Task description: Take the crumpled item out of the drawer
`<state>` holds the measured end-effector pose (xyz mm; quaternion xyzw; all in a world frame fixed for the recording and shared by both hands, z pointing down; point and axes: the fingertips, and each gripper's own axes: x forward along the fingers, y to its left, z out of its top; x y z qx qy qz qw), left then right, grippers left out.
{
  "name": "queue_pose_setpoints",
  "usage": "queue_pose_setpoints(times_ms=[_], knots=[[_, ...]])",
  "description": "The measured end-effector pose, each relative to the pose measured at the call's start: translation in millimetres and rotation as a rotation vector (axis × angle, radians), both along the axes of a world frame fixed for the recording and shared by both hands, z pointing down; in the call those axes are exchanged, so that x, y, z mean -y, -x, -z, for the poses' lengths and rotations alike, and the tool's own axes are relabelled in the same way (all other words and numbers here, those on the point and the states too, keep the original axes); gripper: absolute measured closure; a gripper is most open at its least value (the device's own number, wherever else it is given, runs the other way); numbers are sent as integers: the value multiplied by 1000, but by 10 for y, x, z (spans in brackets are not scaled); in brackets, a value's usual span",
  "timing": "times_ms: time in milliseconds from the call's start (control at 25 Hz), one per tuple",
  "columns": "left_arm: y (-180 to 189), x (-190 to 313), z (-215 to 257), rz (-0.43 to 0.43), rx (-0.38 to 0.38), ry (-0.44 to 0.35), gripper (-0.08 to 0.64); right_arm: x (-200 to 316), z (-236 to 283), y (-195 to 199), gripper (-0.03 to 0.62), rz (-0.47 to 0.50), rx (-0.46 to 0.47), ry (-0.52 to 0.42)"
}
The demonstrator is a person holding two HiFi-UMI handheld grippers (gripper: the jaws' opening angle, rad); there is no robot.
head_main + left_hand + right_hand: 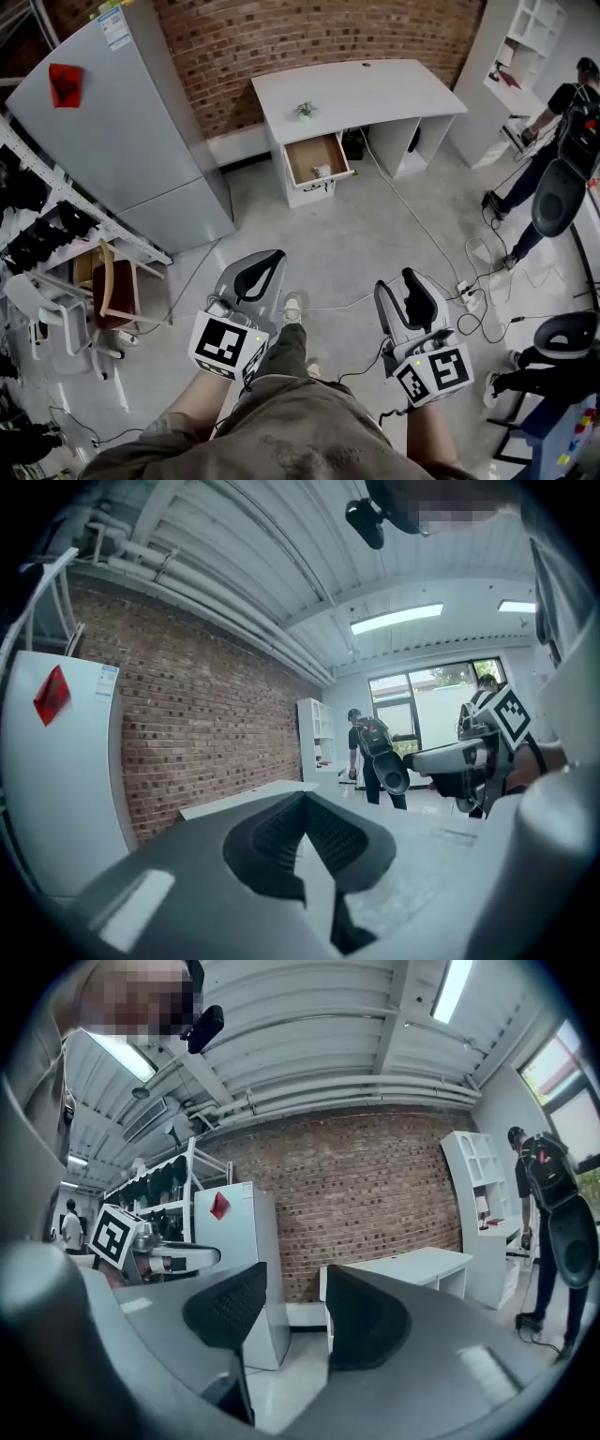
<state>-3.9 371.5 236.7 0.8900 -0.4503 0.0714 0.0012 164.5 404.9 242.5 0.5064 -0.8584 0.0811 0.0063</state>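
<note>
Drawer [302,153] open, crumpled item [322,172] inside

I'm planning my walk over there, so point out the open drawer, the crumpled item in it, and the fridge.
drawer [305,155], head view, bare wooden bottom.
crumpled item [322,172], head view, its middle.
fridge [122,122], head view, grey door.

White crumpled item [322,172] in open drawer [306,154]

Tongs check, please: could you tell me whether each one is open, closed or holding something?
Left tongs: closed, holding nothing.
Right tongs: open, holding nothing.
</note>
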Motion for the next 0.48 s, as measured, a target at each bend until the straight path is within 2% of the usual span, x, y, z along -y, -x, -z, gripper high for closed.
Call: queue_pose_setpoints(times_ms=[200, 480], knots=[[132, 513, -112, 4, 17, 16, 560, 526, -144, 124, 370, 8, -17, 42], [277, 1512, -304, -26, 31, 58, 560, 1503, -313, 322, 370, -3, -47, 107]])
